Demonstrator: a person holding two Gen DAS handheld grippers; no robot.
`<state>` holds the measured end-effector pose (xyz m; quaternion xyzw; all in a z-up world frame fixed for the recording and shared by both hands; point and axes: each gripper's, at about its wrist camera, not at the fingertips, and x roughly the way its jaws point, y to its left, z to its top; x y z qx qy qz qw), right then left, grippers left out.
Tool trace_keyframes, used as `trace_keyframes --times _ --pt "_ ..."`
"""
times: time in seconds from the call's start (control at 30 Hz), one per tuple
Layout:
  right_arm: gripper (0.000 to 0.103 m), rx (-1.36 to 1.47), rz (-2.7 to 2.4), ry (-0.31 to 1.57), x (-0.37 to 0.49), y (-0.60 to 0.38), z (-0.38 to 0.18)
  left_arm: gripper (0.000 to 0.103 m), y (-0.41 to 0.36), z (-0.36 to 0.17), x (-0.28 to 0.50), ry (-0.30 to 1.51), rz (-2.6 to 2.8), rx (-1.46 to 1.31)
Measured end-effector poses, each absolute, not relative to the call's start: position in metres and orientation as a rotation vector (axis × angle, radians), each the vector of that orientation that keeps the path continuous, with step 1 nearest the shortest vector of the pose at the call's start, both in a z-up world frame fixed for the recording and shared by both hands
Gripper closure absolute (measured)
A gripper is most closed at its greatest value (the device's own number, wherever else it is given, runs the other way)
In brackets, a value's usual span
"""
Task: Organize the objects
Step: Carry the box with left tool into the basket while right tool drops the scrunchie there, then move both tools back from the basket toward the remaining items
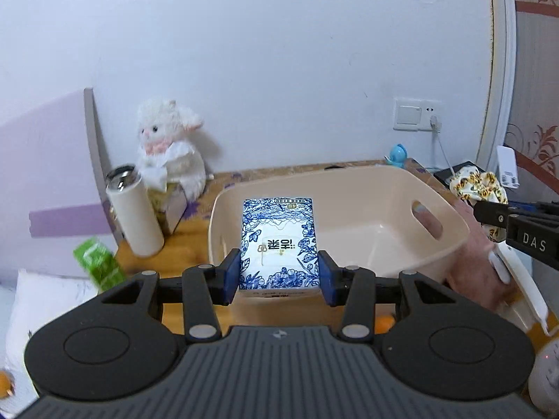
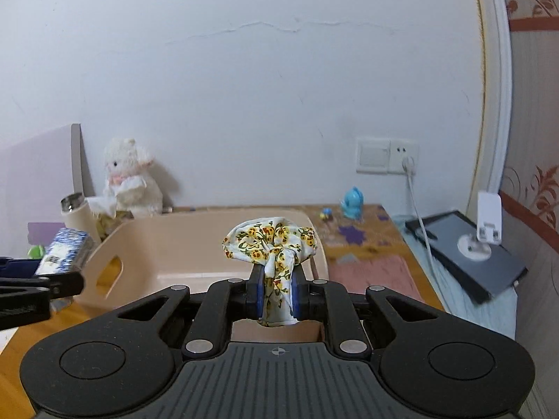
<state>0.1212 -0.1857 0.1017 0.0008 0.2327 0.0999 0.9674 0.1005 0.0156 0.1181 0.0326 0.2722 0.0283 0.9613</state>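
**A:** Tissue pack (image 1: pixel 278 244), blue-and-white floral print: where is it, and what has it?

**B:** It is clamped between the blue pads of the left hand-held gripper (image 1: pixel 278 272), gripped across its short sides. The long axis runs straight ahead along the fingers. It is held in the air, with the beige basket (image 1: pixel 450 241) directly beyond and below it.

**A:** Second item?

**B:** Floral cloth scrunchie (image 2: pixel 270 244), white with yellow flowers. The right hand-held gripper (image 2: pixel 276 291) is clenched almost fully on its lower tail, and the bunched part stands up above the fingertips. It too is in the air, at the basket's near rim as the right wrist view shows it.

**A:** And the receptacle?

**B:** The basket has cut-out handles and sits on the wooden tabletop (image 1: pixel 188 237). Its floor looks bare. It lies ahead of both grippers, the left facing one handle end, the right the other side.

**A:** Which is nearer for the drop?

**B:** My judgement is roughly equal. The pack already projects over the rim in the left wrist view, so it may need only a short forward carry before release.

**A:** Surroundings?

**B:**
- White plush lamb (image 1: pixel 171 146) against the wall
- White flask (image 1: pixel 134 209) in front of it
- Blue figurine (image 2: pixel 353 202) at the back
- Dark tablet (image 2: pixel 468 255) off the right edge
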Motion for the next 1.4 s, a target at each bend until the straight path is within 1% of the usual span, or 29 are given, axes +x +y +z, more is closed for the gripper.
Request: trace_keyframes --times 0.17,0.27,0.57,0.67,0.73,0.8,0.83,0.87,0.93,0.97,1.0,1.03,1.17,1.27,1.33,1.37,1.4 --pt "0.089 0.029 0.226 0.496 0.153 -0.173 0.106 0.055 -0.002 0.100 0.154 0.570 0.107 0.165" --pt "0.089 0.014 0.220 0.520 0.169 -0.161 0.101 0.055 -0.006 0.084 0.180 0.616 0.086 0.163" --pt "0.089 -0.033 0.227 0.673 0.216 -0.141 0.061 0.055 -0.004 0.046 0.220 0.742 0.045 0.129" --pt "0.086 -0.043 0.225 0.702 0.221 -0.139 0.051 0.055 0.000 0.041 0.223 0.756 0.033 0.123" --pt "0.082 -0.041 0.221 0.708 0.220 -0.138 0.049 0.055 0.002 0.040 0.223 0.755 0.022 0.114" --pt "0.066 -0.036 0.225 0.701 0.218 -0.139 0.051 0.054 0.005 0.043 0.221 0.763 0.016 0.098" --pt "0.065 -0.032 0.227 0.691 0.215 -0.140 0.053 0.048 0.007 0.046 0.218 0.760 0.014 0.089" --pt "0.062 -0.029 0.231 0.678 0.211 -0.142 0.056 0.033 0.008 0.050 0.215 0.756 0.016 0.084" --pt "0.052 -0.030 0.235 0.652 0.202 -0.144 0.065 0.020 0.009 0.060 0.206 0.721 0.030 0.086" --pt "0.044 -0.034 0.233 0.637 0.197 -0.146 0.069 0.018 0.010 0.066 0.199 0.694 0.035 0.094" --pt "0.037 -0.037 0.231 0.623 0.193 -0.146 0.073 0.017 0.010 0.071 0.193 0.681 0.034 0.100" --pt "0.035 -0.041 0.230 0.606 0.187 -0.147 0.078 0.015 0.010 0.076 0.187 0.670 0.031 0.103" --pt "0.026 -0.029 0.242 0.571 0.166 -0.154 0.091 0.014 0.014 0.091 0.161 0.644 0.009 0.095" --pt "0.023 -0.017 0.249 0.566 0.148 -0.158 0.095 0.013 0.015 0.094 0.143 0.640 -0.005 0.090" --pt "0.016 -0.024 0.250 0.568 0.136 -0.157 0.094 0.012 0.017 0.093 0.131 0.639 -0.016 0.089" --pt "0.010 -0.028 0.250 0.569 0.130 -0.157 0.093 0.011 0.018 0.091 0.126 0.640 -0.018 0.089" --pt "0.008 -0.031 0.244 0.576 0.125 -0.157 0.091 0.011 0.019 0.088 0.121 0.642 -0.019 0.088"
